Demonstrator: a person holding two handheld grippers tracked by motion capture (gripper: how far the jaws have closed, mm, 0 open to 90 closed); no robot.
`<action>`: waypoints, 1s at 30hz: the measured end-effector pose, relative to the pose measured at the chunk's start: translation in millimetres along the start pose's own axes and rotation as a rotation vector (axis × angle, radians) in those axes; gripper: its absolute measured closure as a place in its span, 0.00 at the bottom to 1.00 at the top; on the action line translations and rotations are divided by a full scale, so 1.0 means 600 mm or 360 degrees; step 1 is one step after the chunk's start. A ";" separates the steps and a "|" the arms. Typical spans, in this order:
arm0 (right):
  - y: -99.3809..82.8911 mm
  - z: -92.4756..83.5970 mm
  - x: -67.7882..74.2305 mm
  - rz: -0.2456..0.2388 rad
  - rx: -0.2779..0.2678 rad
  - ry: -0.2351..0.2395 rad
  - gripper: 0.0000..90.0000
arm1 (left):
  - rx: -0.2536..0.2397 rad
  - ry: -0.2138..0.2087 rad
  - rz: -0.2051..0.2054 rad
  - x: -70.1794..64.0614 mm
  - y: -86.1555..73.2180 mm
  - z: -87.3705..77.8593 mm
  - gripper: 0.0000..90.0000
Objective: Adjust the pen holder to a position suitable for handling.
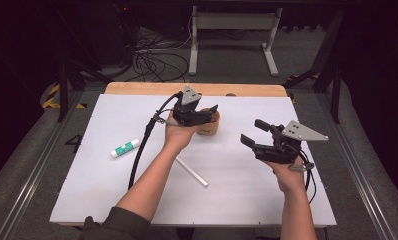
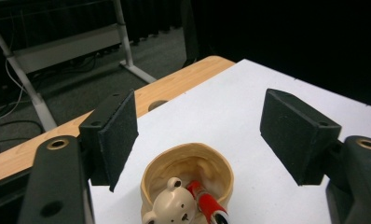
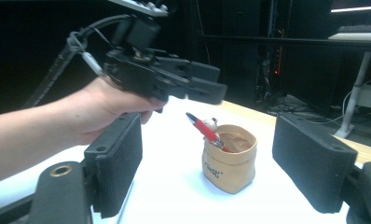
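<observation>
A tan pouch-shaped holder (image 1: 210, 128) stands at the back middle of the white mat (image 1: 102, 195). In the left gripper view the holder (image 2: 174, 163) has a small bear figure on its rim, and a red pen (image 2: 208, 201) leans inside it. My left gripper (image 1: 212, 112) hovers just above the holder, open, with nothing between its pads (image 2: 123, 126). In the right gripper view the red pen (image 3: 203, 127) sticks out of the holder (image 3: 230, 163), below the left gripper (image 3: 207, 86). My right gripper (image 1: 251, 132) is held above the mat to the right, open and empty, pointing left toward the holder.
A glue stick (image 1: 125, 148) with a green label lies on the left of the mat. A thin white rod (image 1: 192, 171) lies near the middle, partly under the left forearm. A wooden table edge (image 1: 137, 88) runs behind the mat, with cables and a white frame on the floor beyond.
</observation>
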State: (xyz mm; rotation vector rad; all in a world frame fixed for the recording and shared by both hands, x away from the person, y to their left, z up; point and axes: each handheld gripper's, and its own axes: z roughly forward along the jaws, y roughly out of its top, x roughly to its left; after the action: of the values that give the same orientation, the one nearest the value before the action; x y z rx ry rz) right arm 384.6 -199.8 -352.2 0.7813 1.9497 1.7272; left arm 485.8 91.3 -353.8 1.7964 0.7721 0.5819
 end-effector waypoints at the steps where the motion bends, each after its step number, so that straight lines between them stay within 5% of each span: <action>1: 0.000 0.000 0.000 -0.0010 0.0010 -0.0005 0.27 | -0.0001 -0.0006 0.0004 -0.001 0.000 -0.004 0.29; 30: 0.004 0.014 0.013 -0.0011 0.0054 -0.0055 0.12 | -0.0084 -0.0123 0.0033 -0.018 0.001 -0.127 0.14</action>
State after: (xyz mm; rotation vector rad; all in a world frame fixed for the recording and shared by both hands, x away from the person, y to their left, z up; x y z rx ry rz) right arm 384.5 -187.9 -350.5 0.8100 1.9612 1.6696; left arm 425.0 131.2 -327.7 1.7695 0.6805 0.5387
